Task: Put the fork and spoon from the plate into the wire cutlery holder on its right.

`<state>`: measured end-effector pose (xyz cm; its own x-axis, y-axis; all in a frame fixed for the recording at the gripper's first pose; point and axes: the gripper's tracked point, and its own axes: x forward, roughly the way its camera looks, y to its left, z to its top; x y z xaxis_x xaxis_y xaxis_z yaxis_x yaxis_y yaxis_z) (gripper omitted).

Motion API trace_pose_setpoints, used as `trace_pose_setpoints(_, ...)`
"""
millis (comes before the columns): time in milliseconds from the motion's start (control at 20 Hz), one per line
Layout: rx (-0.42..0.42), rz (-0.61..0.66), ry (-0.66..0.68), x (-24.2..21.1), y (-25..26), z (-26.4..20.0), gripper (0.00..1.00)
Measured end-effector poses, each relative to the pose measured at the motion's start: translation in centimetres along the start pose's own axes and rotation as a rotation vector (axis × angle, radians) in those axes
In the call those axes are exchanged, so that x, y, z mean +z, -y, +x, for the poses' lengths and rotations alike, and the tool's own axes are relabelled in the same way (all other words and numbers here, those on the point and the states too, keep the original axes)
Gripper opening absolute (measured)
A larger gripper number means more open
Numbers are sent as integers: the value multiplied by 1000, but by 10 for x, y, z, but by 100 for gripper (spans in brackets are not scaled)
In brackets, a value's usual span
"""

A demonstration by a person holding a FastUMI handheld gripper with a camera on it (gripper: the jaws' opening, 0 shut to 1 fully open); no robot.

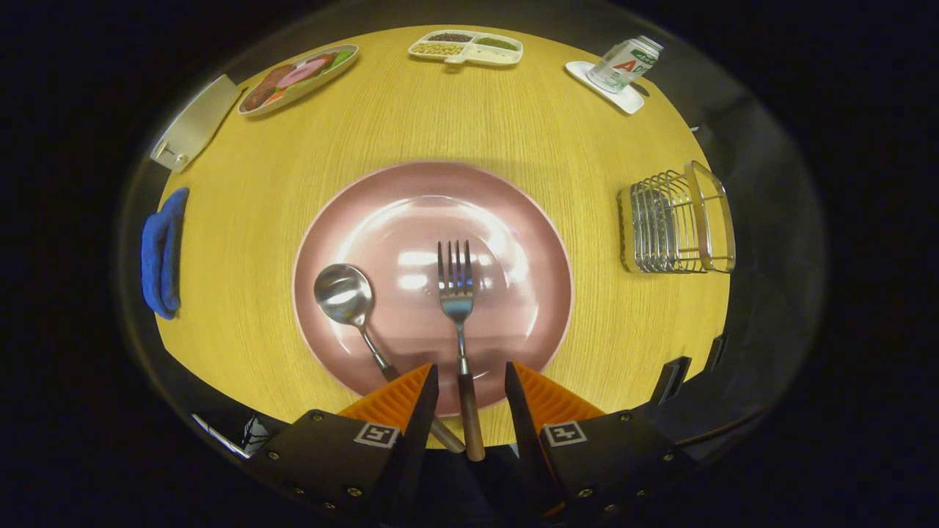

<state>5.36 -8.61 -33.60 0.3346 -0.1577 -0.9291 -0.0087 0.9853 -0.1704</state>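
Note:
A pink plate (513, 220) lies in the middle of the round wooden table. On it rest a metal fork (457, 293) and a metal spoon (345, 295), both with brown wooden handles that reach over the plate's near rim. My gripper (469, 378) is open above that rim. The fork's handle runs between the two fingers with a gap on each side. The spoon's handle passes under the left finger, which hides part of it. The wire cutlery holder (675, 224) stands to the right of the plate, and I see nothing in it.
Along the table's far edge stand an oval dish of food (297, 77), a divided snack tray (466, 48) and a tipped can on a white coaster (623, 66). A blue cloth (163, 253) and a metal plate (194, 121) lie at the left edge.

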Motion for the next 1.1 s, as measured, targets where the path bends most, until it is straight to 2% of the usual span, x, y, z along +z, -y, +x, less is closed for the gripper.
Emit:
trace_pose_setpoints(150,6,-21,-17,-6,0,4,55)
trace_pose_setpoints(200,-1,-31,-24,-7,1,12,51)
trace_pose_setpoints(350,14,-69,-29,-7,0,26,25)
trace_pose_setpoints(450,26,-56,-37,-8,-4,14,8)
trace_pose_setpoints(600,33,-8,-25,-5,-5,11,7)
trace_pose_setpoints(800,-25,-16,-16,3,13,-7,7)
trace_pose_setpoints(1100,-95,40,23,26,38,-50,7)
